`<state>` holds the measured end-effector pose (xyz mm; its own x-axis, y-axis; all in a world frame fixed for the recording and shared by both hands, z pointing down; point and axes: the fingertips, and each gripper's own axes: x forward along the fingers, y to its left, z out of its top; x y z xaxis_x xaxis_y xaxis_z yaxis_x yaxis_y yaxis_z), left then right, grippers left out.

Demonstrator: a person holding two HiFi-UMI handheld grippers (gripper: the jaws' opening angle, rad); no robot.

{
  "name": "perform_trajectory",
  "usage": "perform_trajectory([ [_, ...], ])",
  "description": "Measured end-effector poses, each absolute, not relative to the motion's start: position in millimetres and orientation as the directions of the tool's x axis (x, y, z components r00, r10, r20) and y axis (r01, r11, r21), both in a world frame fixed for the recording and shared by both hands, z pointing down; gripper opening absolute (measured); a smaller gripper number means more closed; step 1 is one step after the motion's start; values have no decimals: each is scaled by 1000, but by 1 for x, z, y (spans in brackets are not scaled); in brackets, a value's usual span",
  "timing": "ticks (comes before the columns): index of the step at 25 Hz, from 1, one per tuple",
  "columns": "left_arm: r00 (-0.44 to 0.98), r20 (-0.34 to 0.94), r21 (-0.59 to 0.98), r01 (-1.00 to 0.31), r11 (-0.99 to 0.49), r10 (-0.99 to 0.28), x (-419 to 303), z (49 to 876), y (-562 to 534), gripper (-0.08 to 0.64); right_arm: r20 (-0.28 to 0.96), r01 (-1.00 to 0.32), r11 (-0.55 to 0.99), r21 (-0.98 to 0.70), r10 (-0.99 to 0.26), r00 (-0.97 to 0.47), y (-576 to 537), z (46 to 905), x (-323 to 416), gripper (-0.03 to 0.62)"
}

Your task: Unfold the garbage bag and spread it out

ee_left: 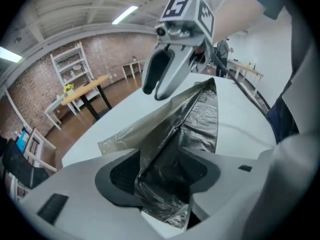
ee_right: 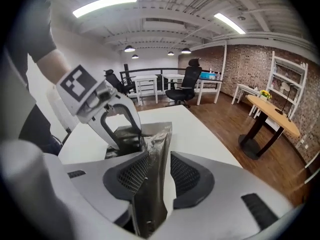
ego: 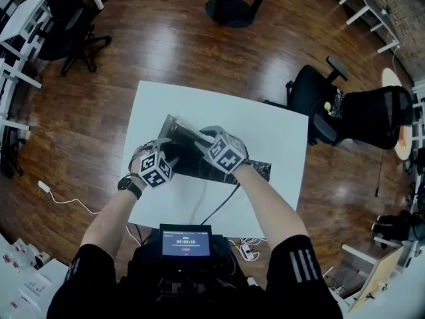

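A black garbage bag (ego: pixel 255 170) lies partly folded on the white table (ego: pixel 279 131), its near-left part lifted between both grippers. My left gripper (ego: pixel 167 145) is shut on a crumpled bunch of the bag (ee_left: pixel 200 109), which fills the gap between its pads (ee_left: pixel 122 176). My right gripper (ego: pixel 202 135) hovers close beside it; in the left gripper view it (ee_left: pixel 155 90) hangs just above the raised fold. In the right gripper view a narrow strip of the bag (ee_right: pixel 157 139) runs between the jaws and lies on the left pad (ee_right: pixel 135 176), with a slim gap at the right pad. The left gripper (ee_right: pixel 125 134) grips the strip's far end.
A black cable (ego: pixel 222 201) runs over the table's near edge to a chest-mounted screen (ego: pixel 186 242). Office chairs (ego: pixel 319 105) (ego: pixel 66 18) stand right and far left on the wooden floor. A round table's foot (ego: pixel 229 8) is beyond.
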<state>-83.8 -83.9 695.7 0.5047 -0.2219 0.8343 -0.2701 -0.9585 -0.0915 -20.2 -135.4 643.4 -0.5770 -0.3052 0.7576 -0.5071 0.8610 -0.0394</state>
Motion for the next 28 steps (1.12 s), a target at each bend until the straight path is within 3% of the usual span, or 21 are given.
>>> perform_trajectory([
  [13, 508, 859, 37, -188, -982, -65, -51, 727, -21, 230, 866, -474, 880, 6, -242, -438, -112, 725, -15, 161],
  [19, 521, 854, 126, -232, -965, -14, -58, 732, -19, 230, 872, -470, 882, -45, -194, -449, -110, 735, -12, 164],
  [28, 502, 865, 128, -201, -971, 11, -61, 732, -14, 230, 878, -471, 882, -21, -209, -430, -138, 733, 2, 170],
])
